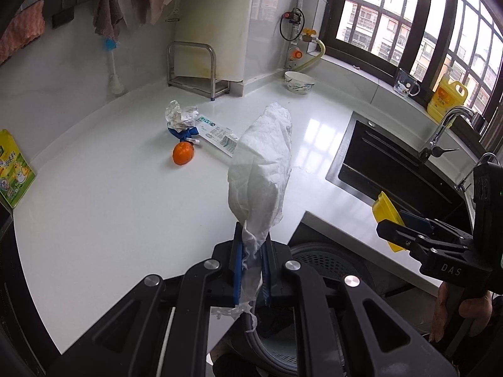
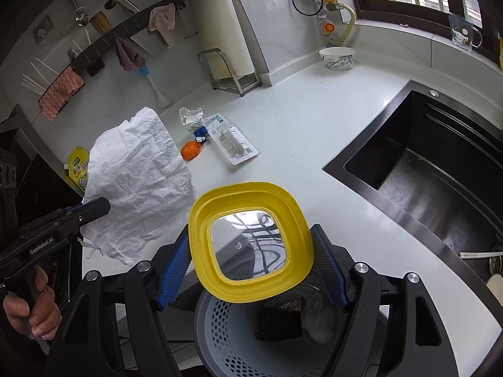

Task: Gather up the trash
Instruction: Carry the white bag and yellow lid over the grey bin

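My left gripper (image 1: 251, 270) is shut on a crumpled white paper towel (image 1: 261, 163), held up above the counter's front edge; the towel also shows in the right wrist view (image 2: 138, 182). My right gripper (image 2: 251, 257) is shut on a yellow-rimmed clear container lid (image 2: 251, 238), held over a grey perforated trash bin (image 2: 239, 339) that holds dark scraps. The lid also shows in the left wrist view (image 1: 386, 216). On the white counter (image 1: 110, 188) lie an orange peel (image 1: 183, 153), crumpled paper (image 1: 179, 116), a blue cap piece (image 1: 185, 134) and a flat printed package (image 1: 220, 136).
A black sink (image 2: 433, 182) with a faucet (image 1: 446, 125) is at the right. A patterned bowl (image 1: 298, 82), a steel rack (image 1: 195, 69), a glass mug (image 1: 405, 83) and a yellow bottle (image 1: 446, 97) stand at the back. A green-yellow packet (image 1: 14, 169) sits at the left.
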The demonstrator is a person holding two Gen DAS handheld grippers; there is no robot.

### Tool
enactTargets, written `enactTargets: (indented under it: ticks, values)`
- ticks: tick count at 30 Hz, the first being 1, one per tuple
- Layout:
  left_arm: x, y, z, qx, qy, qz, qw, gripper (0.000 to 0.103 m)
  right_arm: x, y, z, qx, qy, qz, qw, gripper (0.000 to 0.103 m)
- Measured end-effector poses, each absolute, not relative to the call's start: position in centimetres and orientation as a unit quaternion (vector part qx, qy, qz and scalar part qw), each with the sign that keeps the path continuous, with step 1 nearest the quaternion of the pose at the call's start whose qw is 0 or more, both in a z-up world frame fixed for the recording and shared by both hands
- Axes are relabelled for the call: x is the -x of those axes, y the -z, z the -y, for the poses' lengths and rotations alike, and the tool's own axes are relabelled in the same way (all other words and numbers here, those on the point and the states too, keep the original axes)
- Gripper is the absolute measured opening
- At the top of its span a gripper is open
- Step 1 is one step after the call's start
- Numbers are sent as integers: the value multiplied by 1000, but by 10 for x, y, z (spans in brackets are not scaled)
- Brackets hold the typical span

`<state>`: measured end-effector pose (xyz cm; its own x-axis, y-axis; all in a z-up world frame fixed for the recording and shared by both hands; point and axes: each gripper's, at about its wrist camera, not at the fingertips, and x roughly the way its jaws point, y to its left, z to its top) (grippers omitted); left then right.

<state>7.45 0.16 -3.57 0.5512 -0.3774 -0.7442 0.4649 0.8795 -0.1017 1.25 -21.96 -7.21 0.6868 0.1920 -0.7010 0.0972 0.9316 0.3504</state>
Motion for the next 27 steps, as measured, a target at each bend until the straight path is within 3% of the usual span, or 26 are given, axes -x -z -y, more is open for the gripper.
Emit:
enactTargets:
  ticks: [27]
  values:
    - [13,62,53,-55,226,-431,872,11,71,103,262,-205,-42,-412,887,71]
